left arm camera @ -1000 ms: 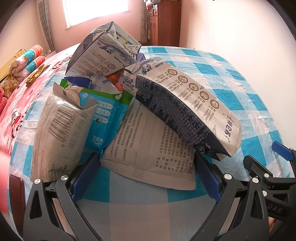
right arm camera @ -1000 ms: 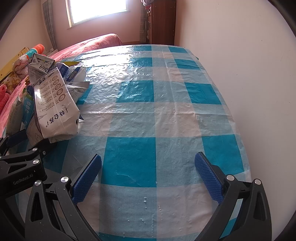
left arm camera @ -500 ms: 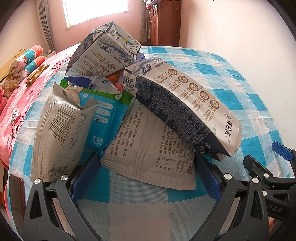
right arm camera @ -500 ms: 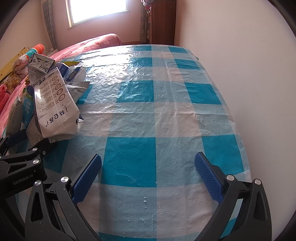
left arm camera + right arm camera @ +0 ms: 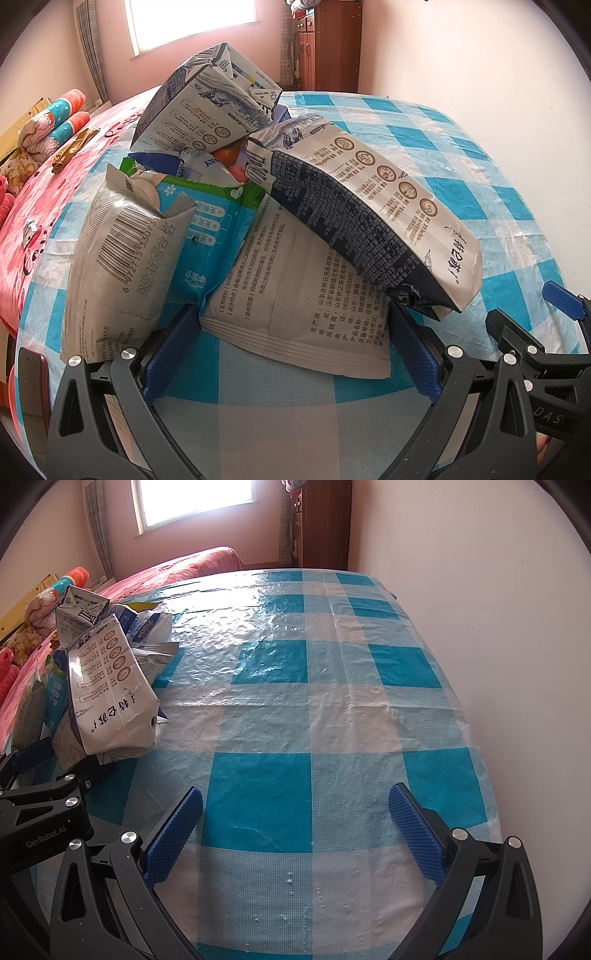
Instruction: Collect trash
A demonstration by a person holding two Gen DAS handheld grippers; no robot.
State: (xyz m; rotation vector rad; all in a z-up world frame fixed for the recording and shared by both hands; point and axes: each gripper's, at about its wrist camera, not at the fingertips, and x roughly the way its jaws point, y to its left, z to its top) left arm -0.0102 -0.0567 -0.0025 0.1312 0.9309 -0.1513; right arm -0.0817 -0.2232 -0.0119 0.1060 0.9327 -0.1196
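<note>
Left claw wide open — flanking flat wrapper; right claw spread, unladen.

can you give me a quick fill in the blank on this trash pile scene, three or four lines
1. The tablecloth is checked in white and ____.
2. The flat white wrapper lies between the open jaws of the ____ gripper.
3. The milk carton rests tilted on top of that ____.
4. The right gripper is open over bare cloth and holds ____.

Missing words: blue; left; wrapper; nothing
</note>
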